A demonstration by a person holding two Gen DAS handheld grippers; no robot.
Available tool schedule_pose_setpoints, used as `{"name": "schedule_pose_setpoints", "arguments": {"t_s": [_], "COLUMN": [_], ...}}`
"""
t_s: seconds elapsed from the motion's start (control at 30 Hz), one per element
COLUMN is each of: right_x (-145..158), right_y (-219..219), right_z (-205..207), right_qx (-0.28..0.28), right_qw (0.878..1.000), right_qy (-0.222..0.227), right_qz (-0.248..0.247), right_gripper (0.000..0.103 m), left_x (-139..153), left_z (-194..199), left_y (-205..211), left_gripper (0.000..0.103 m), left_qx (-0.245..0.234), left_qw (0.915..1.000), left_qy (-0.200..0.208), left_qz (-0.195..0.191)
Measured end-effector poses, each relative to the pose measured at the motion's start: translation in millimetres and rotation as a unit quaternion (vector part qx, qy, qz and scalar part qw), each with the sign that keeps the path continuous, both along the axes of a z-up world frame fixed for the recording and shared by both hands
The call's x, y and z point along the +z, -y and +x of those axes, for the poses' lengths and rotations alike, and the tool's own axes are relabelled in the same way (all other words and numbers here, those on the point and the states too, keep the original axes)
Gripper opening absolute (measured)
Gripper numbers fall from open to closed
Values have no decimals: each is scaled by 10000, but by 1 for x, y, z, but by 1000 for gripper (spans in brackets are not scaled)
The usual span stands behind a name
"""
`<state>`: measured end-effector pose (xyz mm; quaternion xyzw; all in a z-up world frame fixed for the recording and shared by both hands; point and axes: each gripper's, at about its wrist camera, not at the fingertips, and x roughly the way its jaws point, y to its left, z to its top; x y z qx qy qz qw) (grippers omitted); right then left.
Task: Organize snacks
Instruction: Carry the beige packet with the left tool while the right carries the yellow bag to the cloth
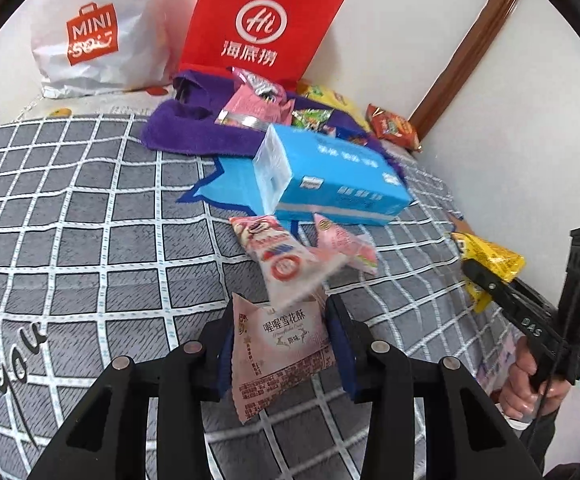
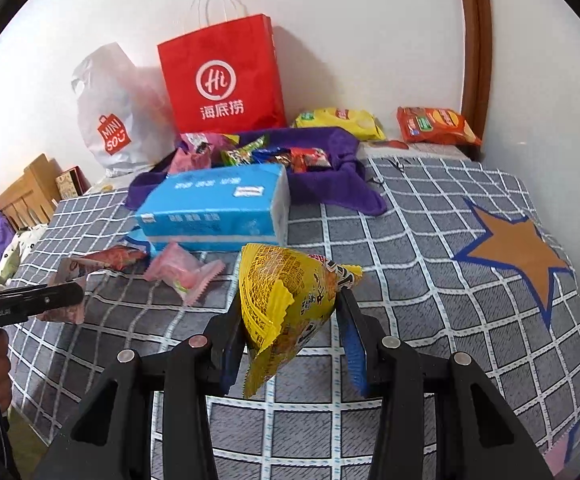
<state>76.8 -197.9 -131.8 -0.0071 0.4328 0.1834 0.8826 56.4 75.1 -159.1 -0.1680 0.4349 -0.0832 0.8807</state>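
The left gripper (image 1: 279, 342) pinches a pale pink plastic snack packet (image 1: 283, 354) between its blue-padded fingers (image 1: 340, 344), the packet clear of the grey blanket with white grid lines (image 1: 89, 240). The right gripper (image 2: 290, 332) is clamped on a crinkly yellow foil snack bag (image 2: 285, 308), likewise held above the blanket. Just beyond lie two more pink wrapped snacks (image 1: 290, 256) beside a light blue rectangular tissue pack (image 1: 330, 176). Farther back, a purple cloth basket (image 2: 330, 168) holds mixed small snack packets. Behind it, a red paper carrier bag (image 2: 221, 76) and a white plastic shopping bag (image 2: 117, 120) stand against the wall, with a yellow chip bag (image 2: 342, 122) and an orange chip bag (image 2: 434, 124) nearby.
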Motion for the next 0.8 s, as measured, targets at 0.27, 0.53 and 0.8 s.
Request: {"name": "schedule_pose_setpoints", "arguments": {"t_s": [0.27, 0.53, 0.8], "right_x": [23, 43, 54], "right_y": [-11, -14, -11], "right_z": [-4, -2, 6], "right_qx": [72, 58, -14], "right_qw": [9999, 9997, 9993], "right_qy": [149, 227, 353], "right_qz": [-10, -65, 111], "right_gripper": [43, 43, 43], "left_x": [32, 52, 75], "left_z": [-11, 2, 24], "left_y": [10, 20, 28], "left_gripper": [39, 39, 39], "left_qx": [-193, -147, -213], "left_qw": [9992, 9988, 9979], "left_qy": [325, 464, 610], "left_qz": [-126, -92, -107]}}
